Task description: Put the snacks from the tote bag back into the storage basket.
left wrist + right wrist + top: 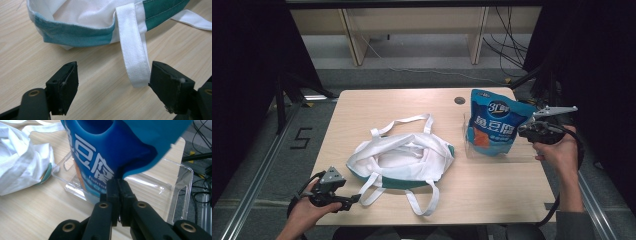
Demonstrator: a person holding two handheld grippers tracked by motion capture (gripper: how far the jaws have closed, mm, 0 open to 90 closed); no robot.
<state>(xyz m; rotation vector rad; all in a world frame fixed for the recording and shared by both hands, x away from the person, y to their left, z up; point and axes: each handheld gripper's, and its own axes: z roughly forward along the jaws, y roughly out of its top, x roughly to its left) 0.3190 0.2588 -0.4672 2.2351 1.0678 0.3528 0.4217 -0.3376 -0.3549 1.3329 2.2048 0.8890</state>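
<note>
My left hand-held gripper (pixel 343 200) sat at the near left edge of the light wooden desk (pixel 492 185). Its two black jaws stood wide apart and held nothing. In the left gripper view, a flat white cloth strap (pixel 133 57) lay on the desk between the jaws. The loop end of the strap was just beside one jaw, and I could not tell if it touched.

A little farther in lay the soft white cloth bag with a green band (pixel 404 159). It was flopped open in the middle of the desk, with its long white straps spread around it.

To the right was my right hand-held gripper (pixel 524 131). Its jaws were pressed tight together on the edge of the shiny blue plastic snack pouch with white letters (pixel 494 122). In the right gripper view, the blue pouch (pixel 107 152) bunched up right where the jaws pinched it. The pouch stood up tall inside a clear plastic tray (pixel 180 185) on the right side of the desk, well apart from the cloth bag.

Far past the desk were grey floor and some black cables (pixel 507 50).
</note>
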